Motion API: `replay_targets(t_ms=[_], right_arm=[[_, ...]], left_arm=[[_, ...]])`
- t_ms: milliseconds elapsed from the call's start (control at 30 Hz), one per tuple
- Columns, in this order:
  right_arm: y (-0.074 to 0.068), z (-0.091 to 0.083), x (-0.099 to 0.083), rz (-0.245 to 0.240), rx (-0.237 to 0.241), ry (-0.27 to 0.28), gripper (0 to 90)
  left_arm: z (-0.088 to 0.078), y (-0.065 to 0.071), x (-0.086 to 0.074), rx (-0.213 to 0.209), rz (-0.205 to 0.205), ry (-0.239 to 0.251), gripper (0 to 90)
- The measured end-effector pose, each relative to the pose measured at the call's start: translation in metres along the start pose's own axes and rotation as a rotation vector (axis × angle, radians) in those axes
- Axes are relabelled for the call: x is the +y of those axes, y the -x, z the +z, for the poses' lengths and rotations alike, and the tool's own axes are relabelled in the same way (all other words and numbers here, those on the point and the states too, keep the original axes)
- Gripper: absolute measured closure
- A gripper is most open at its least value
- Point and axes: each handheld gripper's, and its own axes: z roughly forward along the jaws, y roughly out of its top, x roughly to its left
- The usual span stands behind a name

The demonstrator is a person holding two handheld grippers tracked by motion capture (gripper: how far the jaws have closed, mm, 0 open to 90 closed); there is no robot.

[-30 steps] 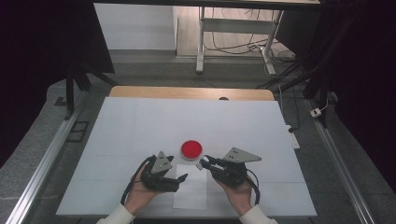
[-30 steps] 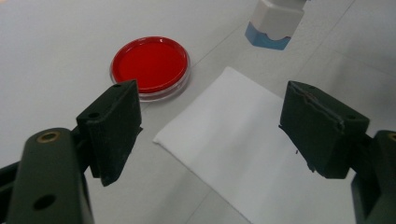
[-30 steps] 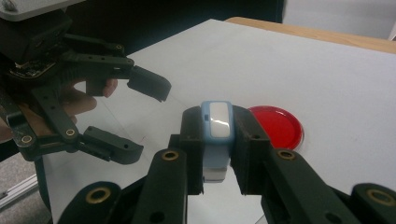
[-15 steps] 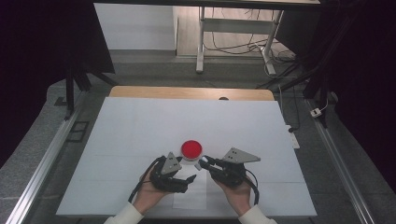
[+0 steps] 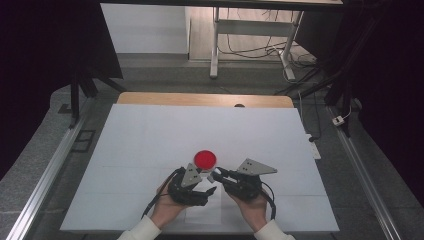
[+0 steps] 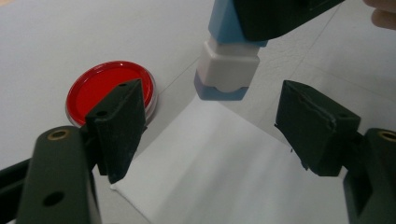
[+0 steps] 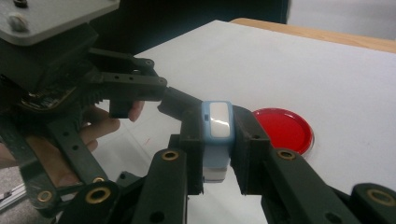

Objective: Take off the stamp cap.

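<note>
Right claw clamps blue-white stamp. Left claw wide, jaws just been closing, nothing gripped yet. Stamp tip at twelve o'clock; red dish at ten. Centre jaws on tip, pinch squarely.

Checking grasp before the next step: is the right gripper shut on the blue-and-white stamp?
Shut. The right gripper has both pads pressed against the stamp; its white end pokes out in the left gripper view.

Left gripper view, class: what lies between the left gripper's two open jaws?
In the left gripper view, the left gripper has bare white paper between its jaws; the blue-and-white stamp, clamped by the right gripper, hangs just beyond.
</note>
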Motion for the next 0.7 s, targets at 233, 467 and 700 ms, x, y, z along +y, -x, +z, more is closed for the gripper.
replay_targets(t_ms=[233, 467, 700], right_arm=[[0.0005, -0.0002, -0.0003, 0.002, -0.001, 0.002, 75.2], [0.0013, -0.0007, -0.0005, 0.008, -0.002, 0.006, 75.2], [0.0033, -0.0014, -0.0009, 0.019, -0.011, 0.015, 75.2]], left_arm=[[0.0053, 0.0016, 0.0008, 0.009, 0.003, -0.009, 28.4], [0.0071, 0.0036, 0.0014, 0.019, 0.014, -0.002, 33.2], [0.0101, 0.0063, 0.0019, 0.033, 0.035, -0.004, 39.0]])
